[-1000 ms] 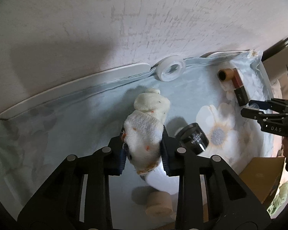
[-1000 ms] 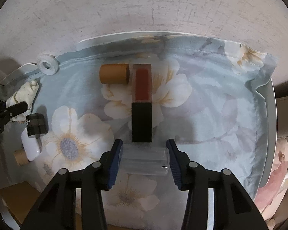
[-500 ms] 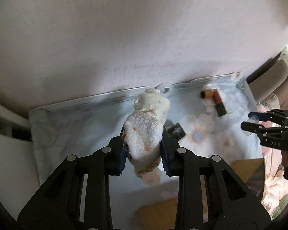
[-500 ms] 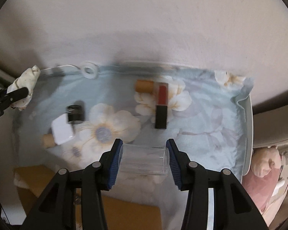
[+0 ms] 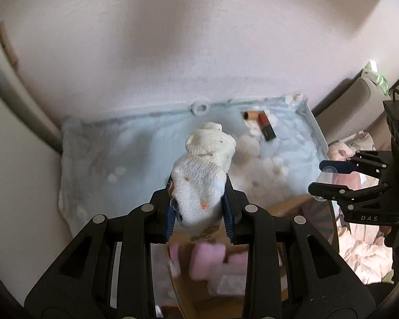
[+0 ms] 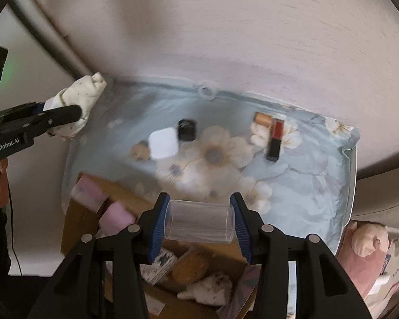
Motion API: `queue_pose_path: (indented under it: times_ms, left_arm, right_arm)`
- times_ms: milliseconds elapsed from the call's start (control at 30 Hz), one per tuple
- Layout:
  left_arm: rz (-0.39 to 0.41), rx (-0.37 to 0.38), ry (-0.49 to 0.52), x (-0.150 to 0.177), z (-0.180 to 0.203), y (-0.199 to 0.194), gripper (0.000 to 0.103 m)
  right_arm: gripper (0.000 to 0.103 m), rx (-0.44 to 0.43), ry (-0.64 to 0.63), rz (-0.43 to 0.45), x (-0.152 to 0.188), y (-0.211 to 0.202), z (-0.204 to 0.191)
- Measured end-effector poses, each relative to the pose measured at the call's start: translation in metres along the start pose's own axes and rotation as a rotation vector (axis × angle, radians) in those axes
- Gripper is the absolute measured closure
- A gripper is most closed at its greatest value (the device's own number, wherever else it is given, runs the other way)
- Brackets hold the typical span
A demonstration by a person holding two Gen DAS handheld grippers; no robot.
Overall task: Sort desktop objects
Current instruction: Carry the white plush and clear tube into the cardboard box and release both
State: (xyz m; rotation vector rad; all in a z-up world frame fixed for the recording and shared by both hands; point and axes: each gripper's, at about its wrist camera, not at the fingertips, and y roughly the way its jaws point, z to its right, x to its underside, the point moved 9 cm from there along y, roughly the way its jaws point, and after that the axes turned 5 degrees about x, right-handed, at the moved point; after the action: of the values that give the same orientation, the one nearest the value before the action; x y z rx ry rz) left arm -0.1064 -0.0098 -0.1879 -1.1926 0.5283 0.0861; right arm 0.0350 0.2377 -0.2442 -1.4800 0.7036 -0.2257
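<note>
My left tongs (image 5: pixel 199 207) were closed tight on a white rolled sock (image 5: pixel 202 178), held in the air above the flowered cloth (image 6: pixel 300 186). My right tongs (image 6: pixel 199 223) gripped a clear plastic tube (image 6: pixel 199 224) crosswise between the blue pads, above the cardboard box (image 6: pixel 77 212) at 6 o'clock. On the cloth lay a lipstick (image 6: pixel 275 139) at 1 o'clock, a cork (image 6: pixel 262 119) touching it, and a white bottle (image 6: pixel 162 143) with black cap (image 6: pixel 186 129) at 11 o'clock.

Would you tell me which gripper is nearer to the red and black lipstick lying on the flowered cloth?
Right. The right gripper, holding a clear tube, hangs above the lipstick side; the left gripper, holding a white sock, is beyond the cloth's opposite edge.
</note>
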Motion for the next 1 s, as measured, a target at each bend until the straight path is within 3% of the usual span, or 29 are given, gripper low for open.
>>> queue_pose_path:
  times_ms: [233,633,1000]
  left_arm:
    - [-0.048,-0.001,-0.033,0.054,0.008,-0.004,0.077]
    - [-0.185,-0.002,-0.067,0.14,0.033,0.03,0.077]
    - [-0.247,-0.012,-0.093,0.17,0.039,0.049,0.077]
  right_arm:
    - [0.06,-0.02,-0.068,-0.013,0.024,-0.01,-0.02]
    - [0.06,-0.045,-0.182,-0.065,0.067,0.005,-0.055]
    - [0.06,-0.083,-0.183,-0.113,0.101,0.019,-0.063]
